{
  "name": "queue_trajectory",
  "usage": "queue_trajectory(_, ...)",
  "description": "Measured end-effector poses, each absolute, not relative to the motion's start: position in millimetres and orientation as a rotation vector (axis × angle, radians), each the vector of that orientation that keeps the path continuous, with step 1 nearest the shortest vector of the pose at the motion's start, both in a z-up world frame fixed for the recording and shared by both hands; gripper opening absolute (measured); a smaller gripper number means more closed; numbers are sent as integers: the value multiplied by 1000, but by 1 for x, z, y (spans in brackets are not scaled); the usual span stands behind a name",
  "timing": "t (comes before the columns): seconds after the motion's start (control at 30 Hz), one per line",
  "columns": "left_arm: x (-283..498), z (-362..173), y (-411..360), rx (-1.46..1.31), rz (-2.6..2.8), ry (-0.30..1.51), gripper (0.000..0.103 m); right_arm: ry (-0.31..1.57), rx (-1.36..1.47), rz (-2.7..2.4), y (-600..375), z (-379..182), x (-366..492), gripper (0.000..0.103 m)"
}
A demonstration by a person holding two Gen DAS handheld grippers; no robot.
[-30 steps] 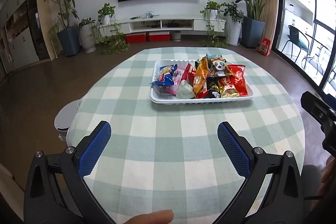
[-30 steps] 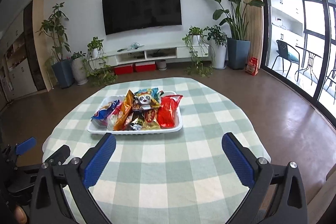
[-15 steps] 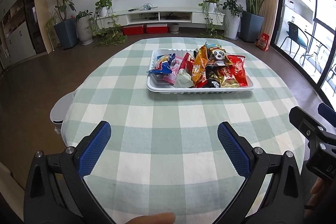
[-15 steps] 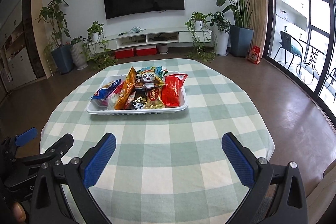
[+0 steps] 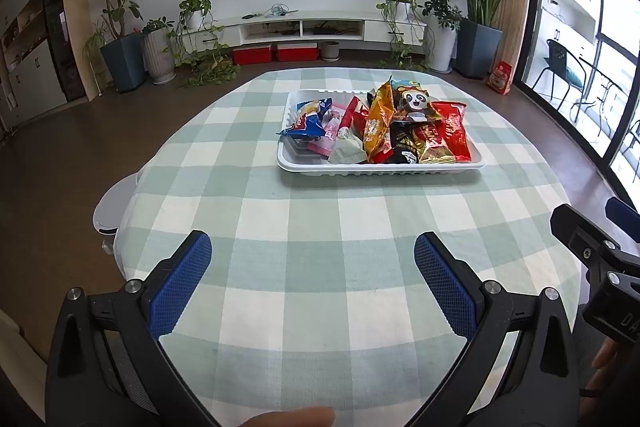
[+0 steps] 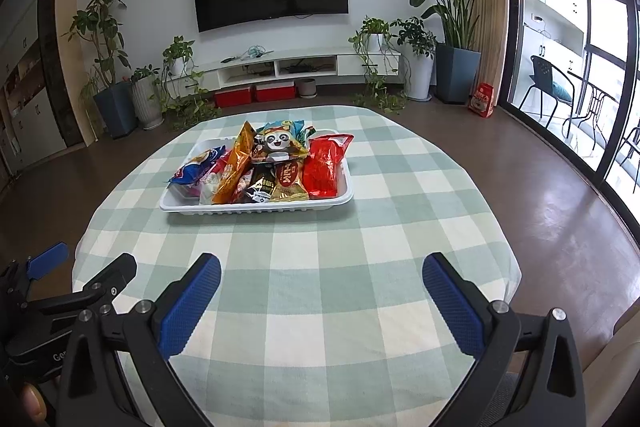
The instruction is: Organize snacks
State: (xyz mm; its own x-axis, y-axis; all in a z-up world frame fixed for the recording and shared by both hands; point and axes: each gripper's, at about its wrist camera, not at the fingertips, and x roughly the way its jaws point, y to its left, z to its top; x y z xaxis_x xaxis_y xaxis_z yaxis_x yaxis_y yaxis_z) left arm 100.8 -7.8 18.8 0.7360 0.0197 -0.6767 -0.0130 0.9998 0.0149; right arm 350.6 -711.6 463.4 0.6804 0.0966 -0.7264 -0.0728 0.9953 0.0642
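Note:
A white tray (image 5: 380,169) full of snack packets stands on the far half of the round checked table (image 5: 320,227); it also shows in the right wrist view (image 6: 256,209). In it lie a blue packet (image 5: 306,121), an orange packet (image 5: 378,125), a panda packet (image 5: 414,103) and a red packet (image 5: 454,133). My left gripper (image 5: 312,267) is open and empty above the table's near part. My right gripper (image 6: 320,289) is open and empty, also well short of the tray.
The right gripper shows at the right edge of the left wrist view (image 5: 600,263); the left gripper shows at the lower left of the right wrist view (image 6: 72,291). A white stool (image 5: 112,203) stands at the table's left. Potted plants and a TV shelf stand behind.
Both grippers have tilted down and come a little nearer the table; the tray sits lower and larger in both views. Both stay open and empty.

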Motion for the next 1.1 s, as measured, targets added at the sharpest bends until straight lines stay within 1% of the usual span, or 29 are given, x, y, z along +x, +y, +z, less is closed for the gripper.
queue_trajectory(1.1,100,18,-12,5,3,749,103,820,31,95,-712,466,350,103)
